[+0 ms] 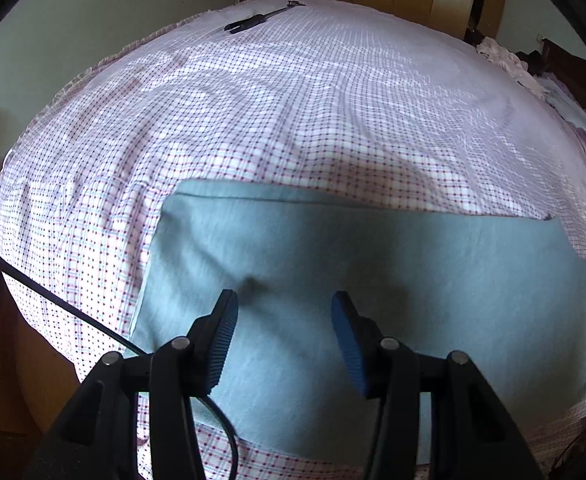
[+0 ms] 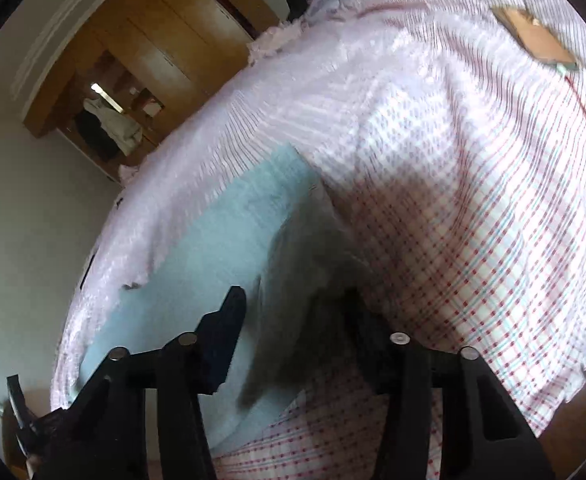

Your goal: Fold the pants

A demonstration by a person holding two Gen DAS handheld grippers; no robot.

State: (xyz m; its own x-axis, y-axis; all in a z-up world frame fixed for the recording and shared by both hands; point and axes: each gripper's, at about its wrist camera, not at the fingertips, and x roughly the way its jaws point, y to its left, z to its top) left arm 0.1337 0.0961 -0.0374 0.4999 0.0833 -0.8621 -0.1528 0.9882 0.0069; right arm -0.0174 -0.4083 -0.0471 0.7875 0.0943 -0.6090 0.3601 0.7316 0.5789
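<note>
Light blue pants [image 1: 373,280] lie folded flat into a rough rectangle on the checked bed sheet [image 1: 293,100]. My left gripper [image 1: 285,312] hovers over the left part of the pants, open, its blue pads [image 1: 225,328] wide apart with only flat cloth below. The right wrist view is blurred. In it the pants [image 2: 213,240] run away toward the upper left, with a darker raised fold near the tips. My right gripper [image 2: 293,304] stands over that fold at the pants' near end; its jaws are apart and neither pad visibly presses the cloth.
A black rod-like tool [image 1: 249,22] lies at the far end of the bed. Crumpled clothes [image 1: 505,60] sit at the far right edge. A flat brown object [image 2: 533,36] rests on the sheet [image 2: 453,200]. A wooden wardrobe [image 2: 165,40] stands beyond. A black cable [image 1: 65,304] crosses the near left.
</note>
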